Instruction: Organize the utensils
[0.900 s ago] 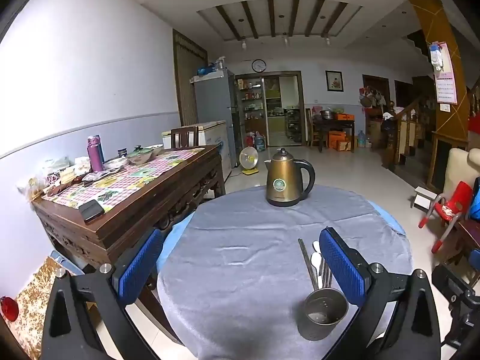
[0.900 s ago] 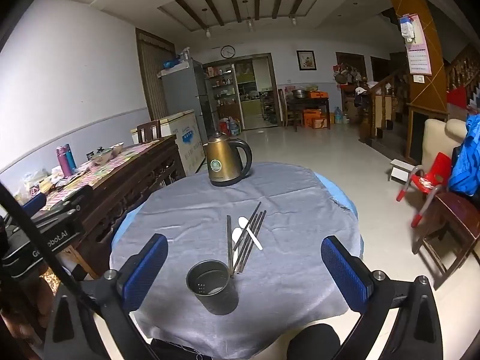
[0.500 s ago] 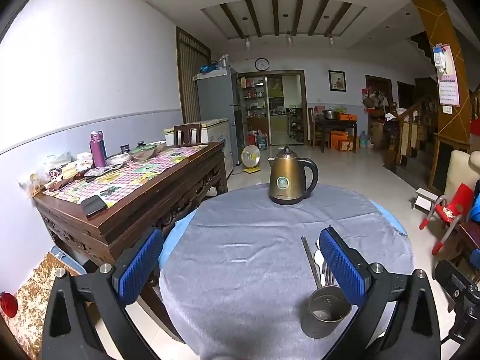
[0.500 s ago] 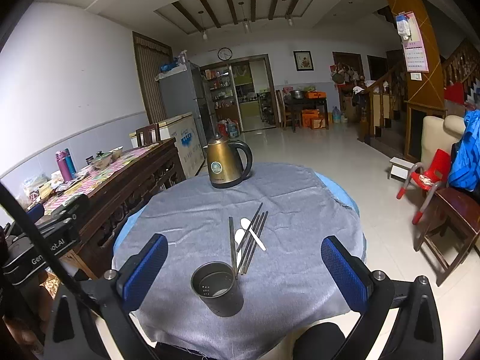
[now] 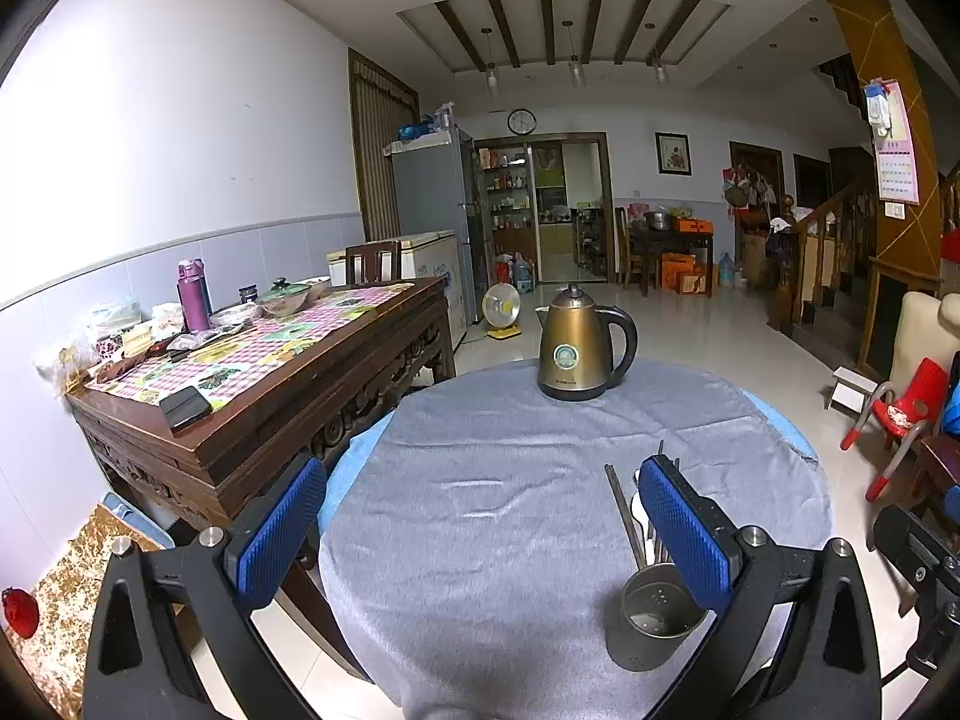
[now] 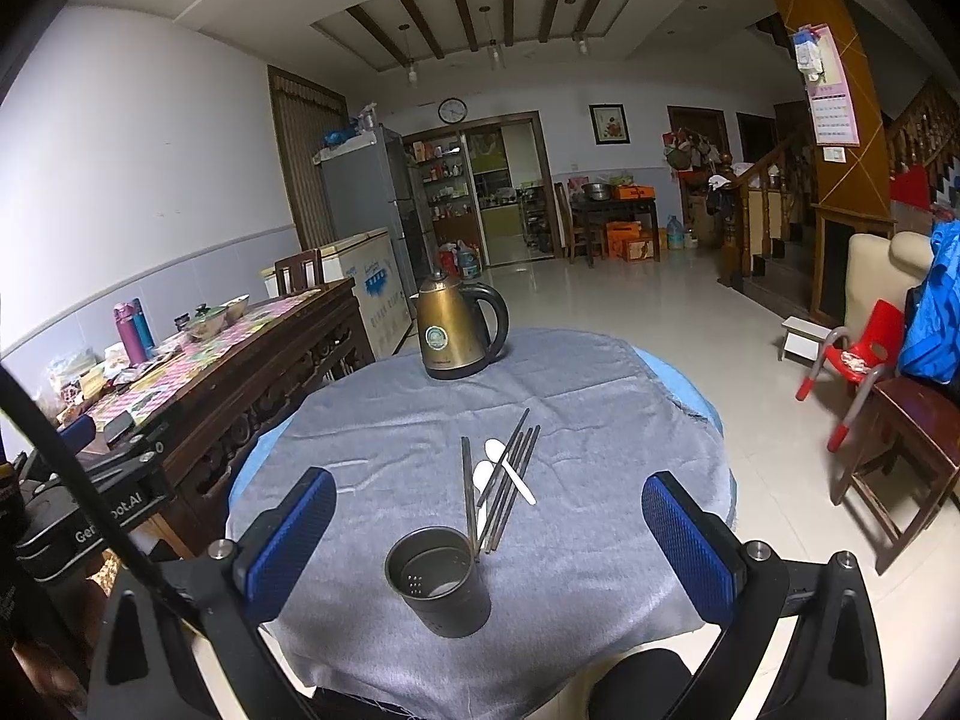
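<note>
A dark metal utensil cup [image 6: 439,588] stands upright and empty near the front of a round table under a grey cloth [image 6: 600,420]. Just behind it lie several dark chopsticks [image 6: 510,480] and two white spoons [image 6: 510,468], flat on the cloth. My right gripper [image 6: 489,540] is open, above the front edge, with the cup between its fingers' lines. My left gripper [image 5: 480,534] is open and empty to the left; the cup [image 5: 651,624] shows partly behind its right finger [image 5: 684,528].
A gold electric kettle [image 6: 459,330] stands at the far side of the table. A long wooden sideboard [image 5: 270,372] with bottles and dishes runs along the left. A red child's chair [image 6: 852,360] and a wooden chair [image 6: 912,438] stand to the right.
Both grippers have moved slightly forward and up toward the table; the cup and utensils sit a little lower and nearer in both views. Nothing on the table has moved.
</note>
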`<action>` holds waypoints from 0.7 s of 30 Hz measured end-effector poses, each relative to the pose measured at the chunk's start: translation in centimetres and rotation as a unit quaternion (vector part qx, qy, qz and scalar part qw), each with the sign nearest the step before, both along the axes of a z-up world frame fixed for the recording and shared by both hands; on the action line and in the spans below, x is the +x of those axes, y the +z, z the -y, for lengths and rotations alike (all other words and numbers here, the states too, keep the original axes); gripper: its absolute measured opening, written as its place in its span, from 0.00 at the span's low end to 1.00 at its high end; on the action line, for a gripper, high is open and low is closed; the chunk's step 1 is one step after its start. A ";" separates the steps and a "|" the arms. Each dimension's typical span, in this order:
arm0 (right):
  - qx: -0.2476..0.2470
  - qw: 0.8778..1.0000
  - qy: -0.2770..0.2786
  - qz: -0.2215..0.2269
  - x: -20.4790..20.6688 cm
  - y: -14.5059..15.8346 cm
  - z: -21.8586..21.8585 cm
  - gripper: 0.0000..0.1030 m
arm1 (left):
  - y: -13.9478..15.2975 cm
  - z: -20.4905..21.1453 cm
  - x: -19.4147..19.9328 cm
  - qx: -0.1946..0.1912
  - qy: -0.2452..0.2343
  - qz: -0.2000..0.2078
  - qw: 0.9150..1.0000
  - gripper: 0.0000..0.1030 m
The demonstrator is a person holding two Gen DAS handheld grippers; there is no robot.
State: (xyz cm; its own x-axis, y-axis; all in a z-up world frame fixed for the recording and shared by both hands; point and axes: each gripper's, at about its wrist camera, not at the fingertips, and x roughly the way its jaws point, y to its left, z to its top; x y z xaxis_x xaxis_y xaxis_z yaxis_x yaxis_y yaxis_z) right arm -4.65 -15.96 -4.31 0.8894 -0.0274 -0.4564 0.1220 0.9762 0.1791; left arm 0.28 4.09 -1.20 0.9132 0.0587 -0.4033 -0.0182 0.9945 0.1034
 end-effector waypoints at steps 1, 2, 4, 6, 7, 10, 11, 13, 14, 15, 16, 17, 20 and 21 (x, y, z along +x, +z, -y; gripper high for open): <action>0.001 1.000 0.001 0.000 0.1 0.1 0.1 1.00 | 0.0 0.1 0.1 0.002 0.000 -0.003 1.000 1.00; 0.002 1.000 0.002 0.000 0.2 0.0 0.1 1.00 | -0.1 0.1 0.2 0.000 0.000 -0.005 1.000 1.00; 0.002 1.000 0.003 -0.001 0.4 0.0 0.0 1.00 | -0.1 0.0 0.3 0.004 0.001 -0.007 1.000 1.00; 0.003 1.000 0.005 -0.006 0.7 -0.2 0.0 1.00 | -0.1 0.0 0.4 0.005 0.001 -0.010 1.000 1.00; 0.003 1.000 0.005 -0.006 0.8 -0.2 0.0 1.00 | -0.2 0.1 0.5 0.006 0.001 -0.006 1.000 1.00; 0.005 1.000 0.008 -0.011 1.4 -0.4 0.0 1.00 | -0.5 0.0 1.1 0.002 0.003 -0.004 1.000 1.00; 0.011 1.000 0.008 -0.017 1.6 -0.4 0.2 1.00 | -0.6 0.0 1.4 -0.002 0.003 -0.007 1.000 1.00; 0.015 1.000 0.009 -0.022 2.1 -0.6 0.3 1.00 | -0.9 0.2 2.0 0.002 0.004 -0.015 1.000 1.00; 0.017 1.000 0.009 -0.024 2.3 -0.7 0.4 1.00 | -1.2 0.2 2.4 0.006 0.003 -0.018 1.000 1.00; 0.019 0.999 0.009 -0.026 2.7 -0.8 0.5 1.00 | -1.5 0.2 3.1 0.005 0.000 -0.027 1.000 1.00; 0.021 0.999 0.009 -0.033 3.1 -0.9 0.7 1.00 | -1.9 0.1 3.8 0.002 -0.004 -0.036 0.999 1.00; 0.025 0.999 0.009 -0.034 3.5 -1.2 1.0 1.00 | -2.4 0.0 4.7 -0.003 -0.011 -0.049 0.999 1.00; 0.033 0.998 0.019 -0.044 5.6 -2.2 2.3 1.00 | -4.3 -0.5 8.0 -0.023 -0.043 -0.096 0.994 1.00; 0.025 0.998 0.023 -0.046 6.5 -2.7 2.7 0.99 | -5.5 -0.7 9.8 -0.036 -0.060 -0.129 0.989 1.00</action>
